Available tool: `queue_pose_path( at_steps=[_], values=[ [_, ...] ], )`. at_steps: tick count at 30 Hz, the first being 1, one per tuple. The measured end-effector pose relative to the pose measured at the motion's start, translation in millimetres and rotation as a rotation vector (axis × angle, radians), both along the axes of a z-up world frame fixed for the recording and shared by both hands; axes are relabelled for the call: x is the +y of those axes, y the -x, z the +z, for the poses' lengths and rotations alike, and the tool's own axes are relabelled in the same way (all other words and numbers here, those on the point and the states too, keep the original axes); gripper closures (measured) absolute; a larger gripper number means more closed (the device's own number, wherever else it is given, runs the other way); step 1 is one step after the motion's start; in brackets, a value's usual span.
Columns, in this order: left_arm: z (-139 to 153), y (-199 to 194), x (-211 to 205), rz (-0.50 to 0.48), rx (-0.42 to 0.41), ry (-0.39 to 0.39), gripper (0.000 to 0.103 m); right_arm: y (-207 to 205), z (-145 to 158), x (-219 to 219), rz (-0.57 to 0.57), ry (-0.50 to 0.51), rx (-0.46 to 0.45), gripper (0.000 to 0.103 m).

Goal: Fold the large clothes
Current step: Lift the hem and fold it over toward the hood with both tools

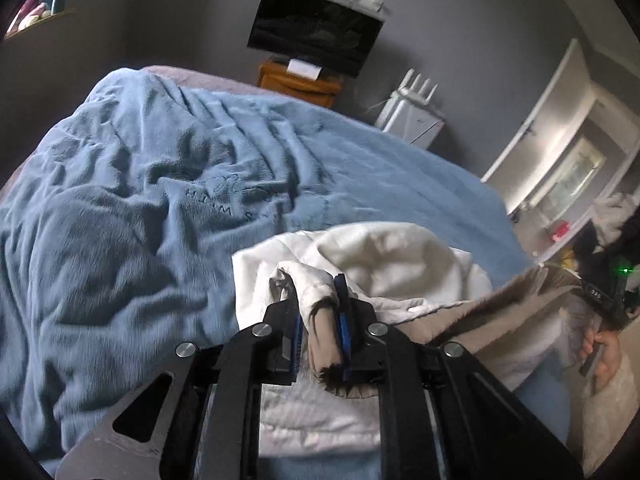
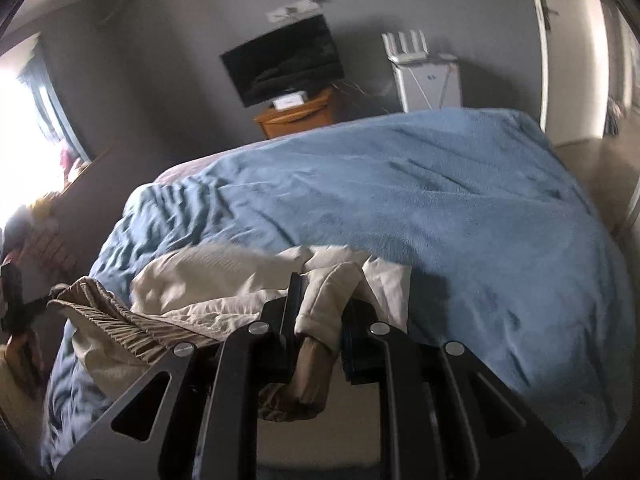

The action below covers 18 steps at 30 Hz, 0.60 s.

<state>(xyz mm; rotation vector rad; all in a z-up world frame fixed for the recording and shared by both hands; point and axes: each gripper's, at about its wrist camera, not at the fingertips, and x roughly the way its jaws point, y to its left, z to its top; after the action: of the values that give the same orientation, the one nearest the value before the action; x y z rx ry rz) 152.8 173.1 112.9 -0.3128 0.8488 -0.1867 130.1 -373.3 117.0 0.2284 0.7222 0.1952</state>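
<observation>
The cream coat (image 1: 384,264) lies bunched at the bottom middle of both pictures, on the near side of the blue blanket (image 1: 140,184), and we hold it up by two bits. Our left gripper (image 1: 318,320) pinches a fold of the coat with dark fur poking out, its blue pads (image 1: 343,328) pressed tight on the cloth. Our right gripper (image 2: 320,320) pinches a rolled edge of the same coat (image 2: 224,276), its fingers squeezed on it too. A furry brown trim (image 1: 492,312) runs from one gripper toward the other, at the right in the left view. We see raised letters pressed into the blanket near the middle of the left view, but they are too blurry for us to read. The blanket is wrinkled on the left and smooth and bare on the right (image 2: 460,200), so there is lots of room there. The bed's far edge is near a dark TV (image 2: 284,60) on a wood stand (image 2: 300,116) and a white box (image 2: 432,80).
</observation>
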Motion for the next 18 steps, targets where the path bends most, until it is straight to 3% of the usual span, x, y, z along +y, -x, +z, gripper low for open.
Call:
queue_pose_path(
  at_steps=[4, 6, 9, 13, 18],
  values=[
    [-29.4, -52.1, -0.8, 0.020, 0.084, -0.021, 0.087, -59.0, -33.0, 0.4, -0.051, -0.015, 0.065, 0.089],
    [-53.5, -77.9, -5.2, 0.013, 0.142, -0.090, 0.086, -89.6, -57.7, 0.8, -0.079, -0.042, 0.121, 0.089],
    [-80.3, -98.2, -6.6, 0.022, 0.188, -0.132, 0.086, -118.0, -86.2, 2.4, -0.108, -0.040, 0.182, 0.089],
    [-101.8, -113.0, -2.9, 0.017, 0.217, -0.131, 0.085, -141.2, -116.6, 2.6, -0.127, -0.039, 0.233, 0.089],
    [-101.7, -112.6, -8.4, 0.004, 0.213, -0.154, 0.085, -147.2, -133.5, 1.8, -0.142, -0.060, 0.280, 0.087]
  ],
)
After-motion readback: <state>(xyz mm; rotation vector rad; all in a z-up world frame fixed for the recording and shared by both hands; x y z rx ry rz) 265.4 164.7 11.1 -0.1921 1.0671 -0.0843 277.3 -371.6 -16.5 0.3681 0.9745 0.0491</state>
